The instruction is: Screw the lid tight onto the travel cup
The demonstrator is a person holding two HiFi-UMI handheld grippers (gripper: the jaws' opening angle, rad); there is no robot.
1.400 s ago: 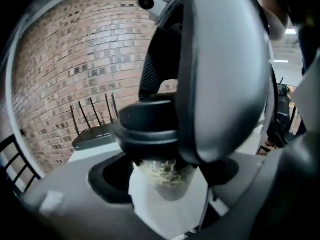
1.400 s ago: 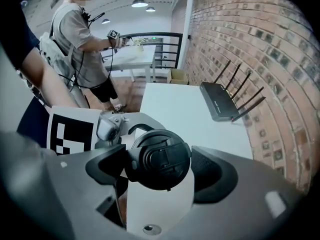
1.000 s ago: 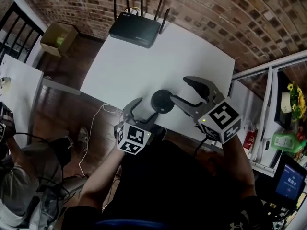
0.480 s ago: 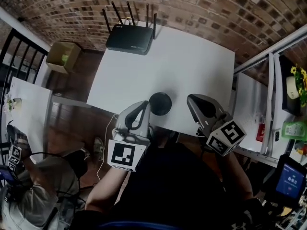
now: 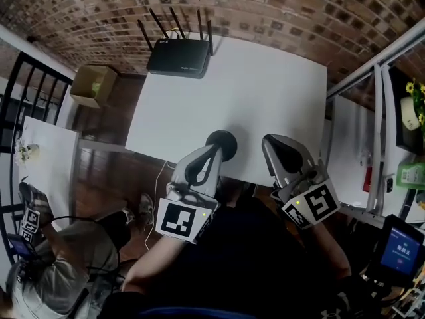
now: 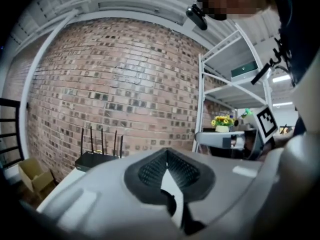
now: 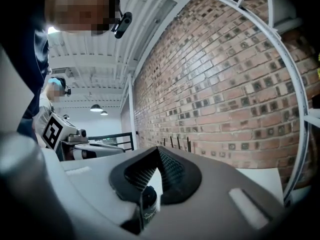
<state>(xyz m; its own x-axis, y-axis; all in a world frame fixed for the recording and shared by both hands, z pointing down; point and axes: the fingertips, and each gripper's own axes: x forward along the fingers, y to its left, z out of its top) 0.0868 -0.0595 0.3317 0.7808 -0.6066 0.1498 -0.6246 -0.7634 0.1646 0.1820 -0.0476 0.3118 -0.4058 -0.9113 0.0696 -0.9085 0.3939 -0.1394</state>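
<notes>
Here the travel cup (image 5: 222,143) stands upright.

The head view is dim, only the white table (image 5: 265,92) bright; fisheye bends the brick wall (image 5: 265,5); ceiling lamps (image 7: 96,107) glow in the dark-cornered right gripper view; the left gripper (image 6: 167,154) and right gripper (image 7: 157,151) blur near the lens.

Head camera: I look steeply down from high over the near edge of the white tabletop (image 5: 265,92). Camera on left tongs (image 6: 167,156): sits close behind them, facing about level across to the router (image 6: 95,160) at the far edge and the brick wall (image 6: 115,84). Camera on right tongs (image 7: 159,151): set the same way, looking from the right side. All three views share the router and the wall.
</notes>
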